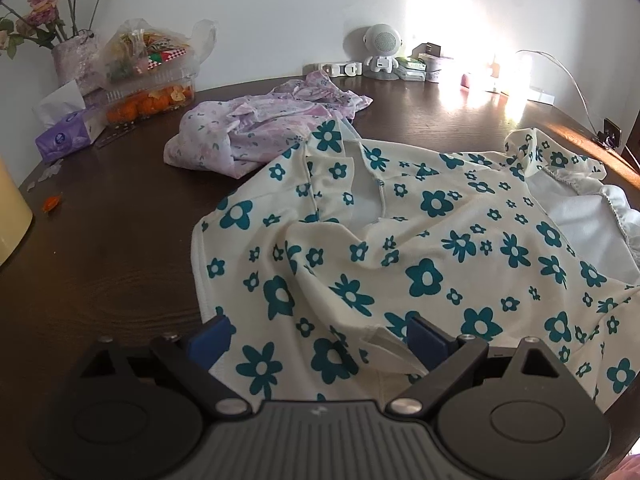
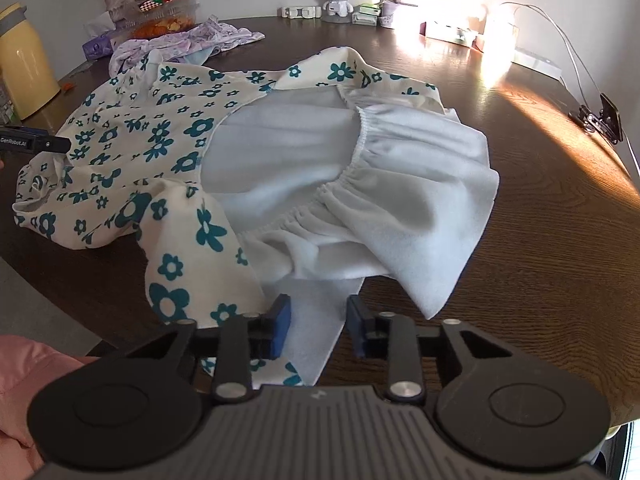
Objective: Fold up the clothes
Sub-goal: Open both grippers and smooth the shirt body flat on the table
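A cream dress with teal flowers (image 1: 440,240) lies rumpled on the dark round table (image 1: 100,260). Its white lining (image 2: 400,184) with a gathered elastic edge is turned out on the right side. My left gripper (image 1: 318,336) is open wide at the dress's near edge, with flowered cloth lying loose between its blue pads. My right gripper (image 2: 318,320) hovers at the lining's near corner. Its jaws stand a narrow way apart with a flat strip of white lining between them, not visibly pinched. The left gripper's finger (image 2: 36,142) shows at the right wrist view's left edge.
A crumpled lilac garment (image 1: 256,128) lies behind the dress. Along the back stand a vase of roses (image 1: 72,60), a plastic box of oranges (image 1: 152,96), a tissue box (image 1: 68,136), a small white robot figure (image 1: 382,52) and a cable with a clip (image 2: 600,120). A yellow flask (image 2: 24,60) stands left.
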The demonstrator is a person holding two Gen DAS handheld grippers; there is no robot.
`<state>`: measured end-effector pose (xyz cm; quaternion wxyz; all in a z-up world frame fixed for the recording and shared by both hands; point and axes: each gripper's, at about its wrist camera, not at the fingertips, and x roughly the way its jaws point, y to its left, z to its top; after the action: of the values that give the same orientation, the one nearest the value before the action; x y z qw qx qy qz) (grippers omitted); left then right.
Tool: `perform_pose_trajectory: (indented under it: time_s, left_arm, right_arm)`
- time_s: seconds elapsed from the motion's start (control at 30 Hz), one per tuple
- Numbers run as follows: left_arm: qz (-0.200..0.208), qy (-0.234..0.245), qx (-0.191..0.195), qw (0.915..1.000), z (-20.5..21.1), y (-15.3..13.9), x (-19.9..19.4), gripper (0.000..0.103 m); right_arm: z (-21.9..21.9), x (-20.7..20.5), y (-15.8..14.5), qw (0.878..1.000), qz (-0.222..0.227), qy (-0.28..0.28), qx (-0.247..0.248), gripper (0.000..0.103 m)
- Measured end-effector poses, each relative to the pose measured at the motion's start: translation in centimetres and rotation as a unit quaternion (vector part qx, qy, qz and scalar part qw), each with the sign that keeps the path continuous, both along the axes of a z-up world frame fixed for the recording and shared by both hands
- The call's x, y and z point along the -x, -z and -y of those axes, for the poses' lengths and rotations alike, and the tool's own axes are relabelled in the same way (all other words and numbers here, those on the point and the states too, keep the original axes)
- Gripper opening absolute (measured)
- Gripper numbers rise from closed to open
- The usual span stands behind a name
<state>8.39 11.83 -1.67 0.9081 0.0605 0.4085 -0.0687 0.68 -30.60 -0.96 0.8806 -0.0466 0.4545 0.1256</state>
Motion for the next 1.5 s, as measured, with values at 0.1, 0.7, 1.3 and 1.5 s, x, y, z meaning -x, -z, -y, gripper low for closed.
perform_pose_trajectory:
  time_s: [0.1, 0.7, 1.3, 1.5]
  left_arm:
    - [-0.007, 0.002, -0.01, 0.9999, 0.2, 0.7, -0.1, 0.094]
    - [0.025, -0.035, 0.024, 0.9988, -3.3, -1.4, 1.5, 0.094]
    - [-0.003, 0.013, 0.013, 0.9998, -3.5, 0.5, 2.4, 0.05]
    - [0.016, 0.001, 0.024, 0.9996, -3.5, -0.8, 3.0, 0.082]
  right_arm:
    - [0.1, 0.0, -0.1, 1.0, 0.0, 0.003, 0.003, 0.001]
    - [4.8, 1.6, -4.1, 0.993, 0.058, 0.102, -0.028, 0.035]
    - [-5.8, -4.7, -1.1, 0.997, 0.037, -0.066, -0.036, 0.023]
    - [-4.3, -4.1, -0.4, 0.997, 0.026, -0.044, -0.059, 0.024]
